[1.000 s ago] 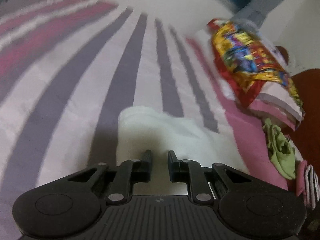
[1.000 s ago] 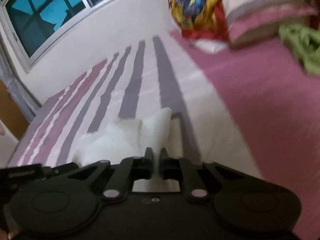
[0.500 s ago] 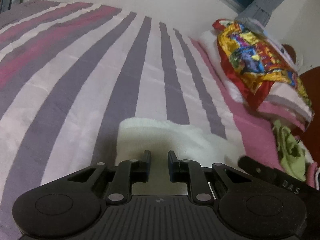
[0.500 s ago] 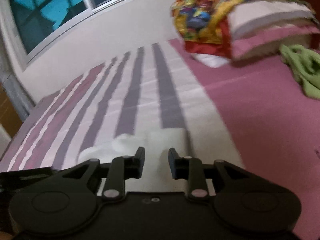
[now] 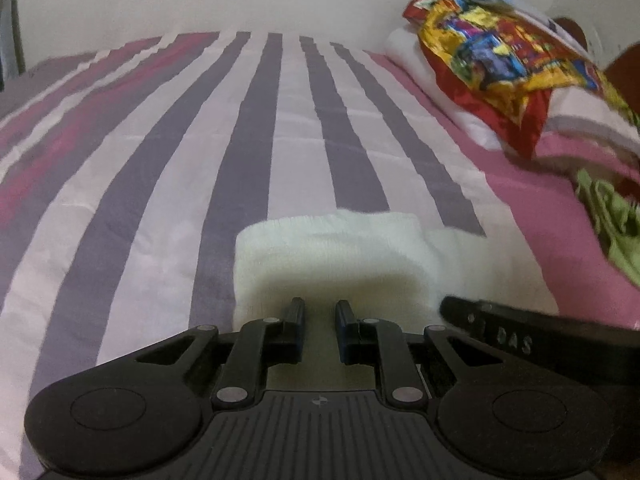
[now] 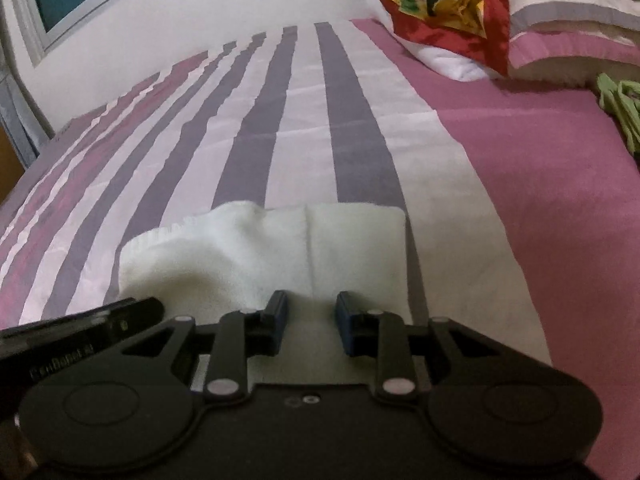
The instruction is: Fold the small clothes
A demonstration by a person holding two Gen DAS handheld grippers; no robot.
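White garment [image 6: 260,252], folded on striped bedspread [image 6: 256,128]: released by right gripper [image 6: 307,322], jaws now parted; left gripper [image 5: 318,322] narrow, seemingly empty; fold judged laid

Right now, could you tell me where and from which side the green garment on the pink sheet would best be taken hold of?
Take the green garment by a raised fold along its near left edge, coming in low over the bare pink sheet. It lies crumpled, so the folds stand up for the jaws to pinch, and that side is free. The pillows crowd its far side; much of it runs out of view.
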